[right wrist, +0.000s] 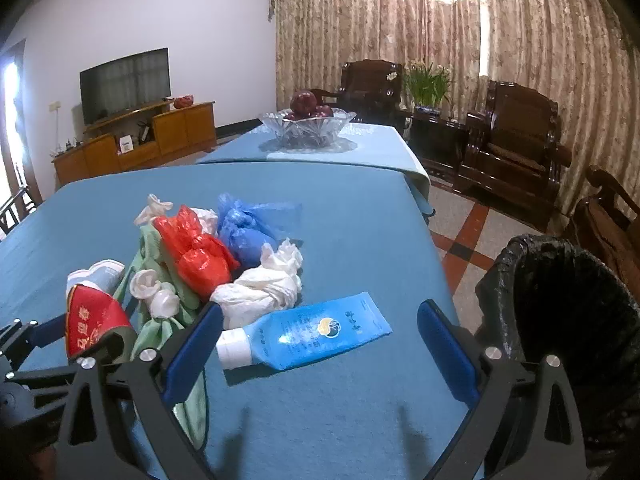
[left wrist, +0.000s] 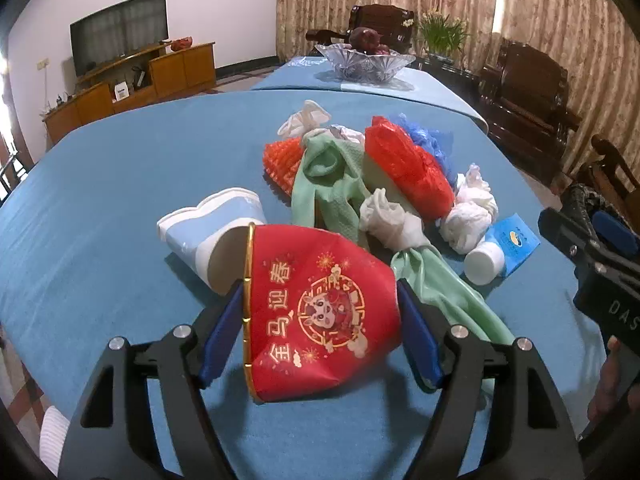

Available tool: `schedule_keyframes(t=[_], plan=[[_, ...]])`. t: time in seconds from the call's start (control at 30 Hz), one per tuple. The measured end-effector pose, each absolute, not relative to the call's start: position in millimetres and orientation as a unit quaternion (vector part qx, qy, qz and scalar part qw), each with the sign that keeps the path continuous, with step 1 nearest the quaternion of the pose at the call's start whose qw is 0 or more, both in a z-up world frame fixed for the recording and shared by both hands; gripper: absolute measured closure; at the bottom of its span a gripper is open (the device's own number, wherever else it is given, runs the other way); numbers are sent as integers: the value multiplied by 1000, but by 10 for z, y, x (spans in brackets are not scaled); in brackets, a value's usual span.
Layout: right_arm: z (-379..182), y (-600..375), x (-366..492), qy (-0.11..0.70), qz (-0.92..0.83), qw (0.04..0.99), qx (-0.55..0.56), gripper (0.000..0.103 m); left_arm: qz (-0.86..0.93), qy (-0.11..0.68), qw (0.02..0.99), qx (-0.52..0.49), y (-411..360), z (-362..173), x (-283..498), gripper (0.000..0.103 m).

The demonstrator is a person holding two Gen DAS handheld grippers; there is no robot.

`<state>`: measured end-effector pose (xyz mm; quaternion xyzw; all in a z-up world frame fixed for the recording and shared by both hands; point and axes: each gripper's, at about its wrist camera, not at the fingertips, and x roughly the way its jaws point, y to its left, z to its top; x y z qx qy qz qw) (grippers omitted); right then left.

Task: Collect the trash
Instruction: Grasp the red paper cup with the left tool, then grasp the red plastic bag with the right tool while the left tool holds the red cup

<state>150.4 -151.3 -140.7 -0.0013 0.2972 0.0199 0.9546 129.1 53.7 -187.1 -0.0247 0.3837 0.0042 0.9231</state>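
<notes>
Red paper cup (left wrist: 320, 312), printed with gold characters and a round emblem, lay on its side on the blue tablecloth (left wrist: 120, 184) with its gold-edged rim turned to the left. The left gripper (left wrist: 320, 320) straddled it: both blue pads (left wrist: 420, 344) pressed against the cup's flanks, and the cup wall was visibly dented between them, so the grip was closed on the cup. Just behind the cup lay a crushed white-and-blue paper cup (left wrist: 212, 236), touching it at the rim.

Beyond these sat the remaining trash in one heap: a pale green rubber glove (left wrist: 328, 176), an orange pleated item (left wrist: 282, 162), a red plastic bag (left wrist: 408, 168), a blue plastic bag (left wrist: 432, 140) and several crumpled white tissues (left wrist: 468, 220). A blue tube with a white cap (right wrist: 304, 332) lay at the heap's near right edge, flat on the cloth.

The right gripper (right wrist: 320, 340) was positioned over that tube with its fingers spread wide; the tube lay between them, touched by neither pad. A bin lined with a black bag (right wrist: 560, 300) stood on the floor off the table's right edge.

Farther back, a glass bowl of dark red fruit (right wrist: 308, 124) stood on a second table section. Dark wooden armchairs (right wrist: 516, 140), patterned curtains (right wrist: 400, 40) and a television (right wrist: 126, 84) on a wooden cabinet lined the room.
</notes>
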Motion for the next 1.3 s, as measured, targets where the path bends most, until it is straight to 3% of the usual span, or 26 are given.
schedule_keyframes(t=[0.17,0.53,0.6,0.73,0.93,1.0,1.1,1.2,1.3], plan=[[-1444,-1497,1569,310,25,950,-1,12,2,378,925,-39,573,-1792,1285,47],[-1274,-1127,1828,285,81,955,0,19,24,307,951,-32,721,-1285,1332,47],[-1285,-1041,1898,289,94,953,-1,27,32,305,951,-29,763,-1281,1366,47],[-1363,-900,2016,304,110,946,1,33,45,305,951,-28,883,-1294,1467,47],[-1557,-805,2130,339,114,934,-7,54,48,309,950,-30,981,-1341,1510,47],[-1587,-795,2141,345,121,931,-7,71,48,311,949,-30,990,-1365,1512,47],[-1574,-763,2114,344,134,929,-14,87,48,314,948,-30,981,-1378,1520,46],[-1466,-791,2066,333,138,933,-4,99,48,315,947,-32,975,-1376,1519,46],[-1306,-843,2029,318,144,937,6,102,46,311,949,-32,948,-1332,1507,46]])
